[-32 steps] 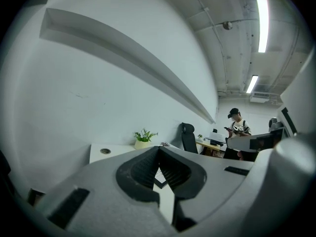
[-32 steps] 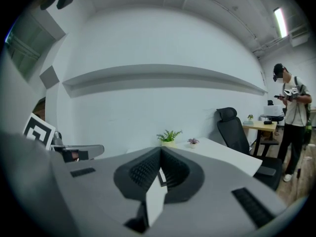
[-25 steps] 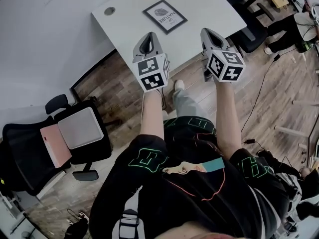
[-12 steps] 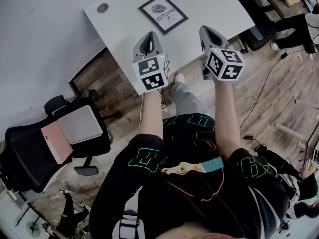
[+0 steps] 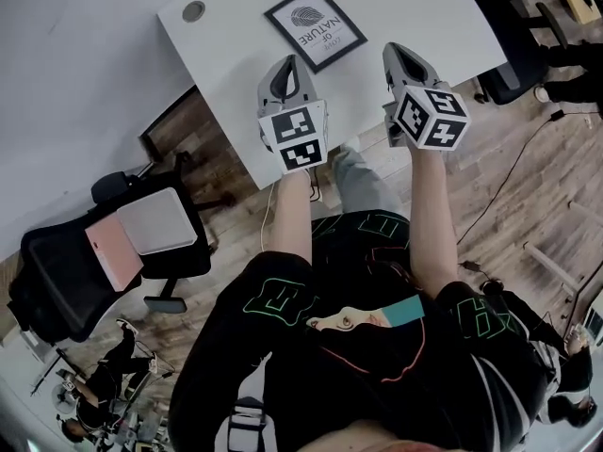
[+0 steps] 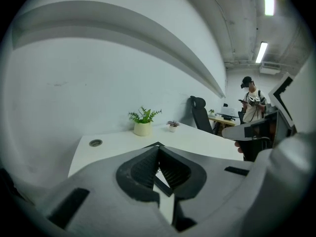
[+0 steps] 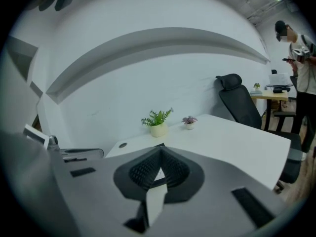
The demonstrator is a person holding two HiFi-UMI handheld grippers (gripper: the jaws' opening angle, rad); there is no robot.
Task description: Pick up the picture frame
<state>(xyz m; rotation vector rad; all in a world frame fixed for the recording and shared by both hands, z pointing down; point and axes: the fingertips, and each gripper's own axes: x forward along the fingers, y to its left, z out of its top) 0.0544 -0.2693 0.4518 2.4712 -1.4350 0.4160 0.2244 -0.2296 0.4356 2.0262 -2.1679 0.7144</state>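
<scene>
The picture frame (image 5: 316, 26), black-edged with a white print of a leaf and lettering, lies flat on the white desk (image 5: 429, 12) at the top of the head view. My left gripper (image 5: 287, 64) hovers over the desk's near edge, just short of the frame's near corner, with its jaws shut and nothing between them. To its right, my right gripper (image 5: 397, 52) is held above the desk beside the frame, also shut and empty. In the left gripper view my left gripper (image 6: 158, 146) points across the desk. My right gripper (image 7: 160, 148) points the same way in its own view.
A cable hole (image 5: 193, 10) sits at the desk's left corner. A potted plant (image 6: 143, 125) and a tiny pot (image 6: 172, 126) stand at the desk's far side by the wall. A black chair (image 5: 85, 271) carrying flat grey and pink items stands left on the wood floor. A person (image 6: 252, 102) stands beyond another chair (image 7: 237, 102).
Both grippers have moved forward and down, from over the floor to above the desk's near edge, closer to the frame. Their jaws stayed shut.
</scene>
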